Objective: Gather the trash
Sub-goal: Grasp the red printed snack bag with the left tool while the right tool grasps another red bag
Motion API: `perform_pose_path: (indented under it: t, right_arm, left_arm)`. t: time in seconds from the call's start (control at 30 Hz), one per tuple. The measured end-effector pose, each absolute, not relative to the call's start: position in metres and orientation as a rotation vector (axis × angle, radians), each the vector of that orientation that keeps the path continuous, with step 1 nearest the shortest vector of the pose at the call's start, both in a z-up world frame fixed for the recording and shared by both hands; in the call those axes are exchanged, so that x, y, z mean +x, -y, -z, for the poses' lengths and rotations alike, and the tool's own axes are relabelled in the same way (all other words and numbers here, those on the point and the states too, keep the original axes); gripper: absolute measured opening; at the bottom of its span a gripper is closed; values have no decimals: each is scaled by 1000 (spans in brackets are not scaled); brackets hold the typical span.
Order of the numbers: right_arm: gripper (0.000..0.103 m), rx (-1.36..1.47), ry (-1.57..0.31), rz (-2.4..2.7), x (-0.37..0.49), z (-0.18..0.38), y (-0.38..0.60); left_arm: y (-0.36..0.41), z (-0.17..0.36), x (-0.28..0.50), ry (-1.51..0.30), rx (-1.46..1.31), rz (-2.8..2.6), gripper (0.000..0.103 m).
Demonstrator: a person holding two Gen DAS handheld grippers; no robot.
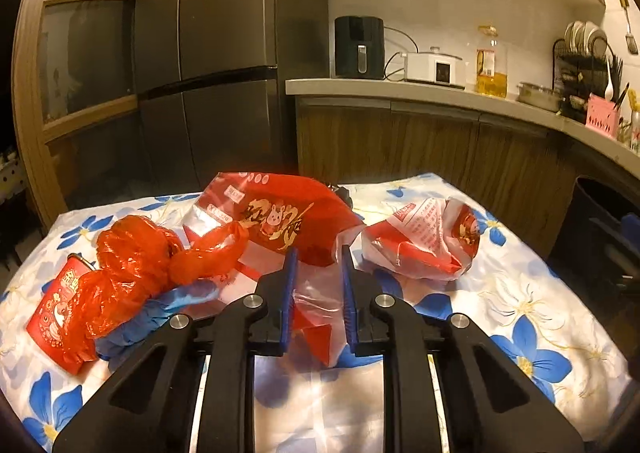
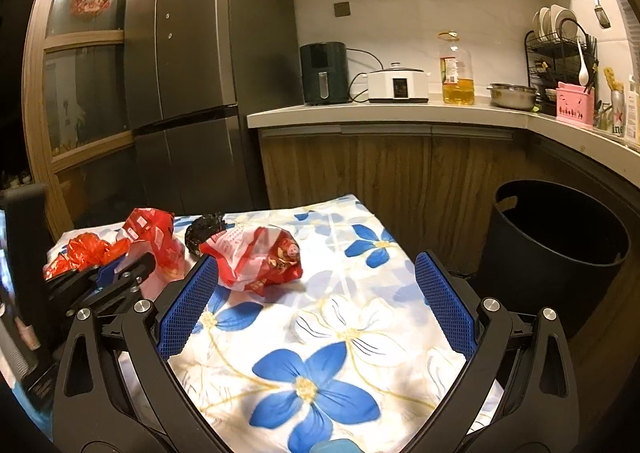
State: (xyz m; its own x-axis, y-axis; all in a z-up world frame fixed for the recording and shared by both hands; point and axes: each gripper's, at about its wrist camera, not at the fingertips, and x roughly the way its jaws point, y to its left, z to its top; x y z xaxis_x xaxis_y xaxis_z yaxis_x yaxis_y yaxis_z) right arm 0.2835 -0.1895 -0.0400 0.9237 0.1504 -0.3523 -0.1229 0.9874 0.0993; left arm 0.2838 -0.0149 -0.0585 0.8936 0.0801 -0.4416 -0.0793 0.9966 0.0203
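The left claw (image 1: 318,259) is pinched down narrow on the clear plastic tail of the big red snack bag (image 1: 280,221), film bunched between its blue pads (image 1: 289,285), so that one looks taken. The bag lies straight ahead of that claw, its long axis running from near right to far left across the floral tabletop (image 1: 540,293). The right claw (image 2: 316,285) hangs wide, nothing in it, and the crumpled red-and-white wrapper (image 2: 256,257) sits just ahead and to the left of centre, nearly touching the left pad (image 2: 188,305), so the right hand is the nearer one for it and would need a nudge left. The black bin (image 2: 560,229) stands on the floor off the right edge of the tabletop, on the right claw's side. At the left lie a twisted red plastic bag (image 1: 136,253) and a red can (image 1: 60,313). As for writing: gold Chinese calligraphy with a cartoon rabbit on the big bag, dense small red Chinese print on the wrapper's white panel, gold characters on the can, none sharp enough to read.
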Motion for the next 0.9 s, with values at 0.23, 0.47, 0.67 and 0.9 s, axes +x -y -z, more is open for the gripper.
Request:
perform_pose_path:
  t: [0.23,0.47,0.67,0.9]
  right_arm:
    - [97,76,-386,-178,309,47,168]
    - [97,67,-431,-192,347,56,146]
    - [97,123,-464,-208,378,60,144]
    - [85,102,-543,-231,392,75,133]
  left_arm:
    - [7,47,239,-379,-81,-18,16]
    - [-3,36,197,-304,-147,61,15]
    - [-5,38,185,-303,-160,79,15]
    - [-6,37,188,-315,-164,88,15]
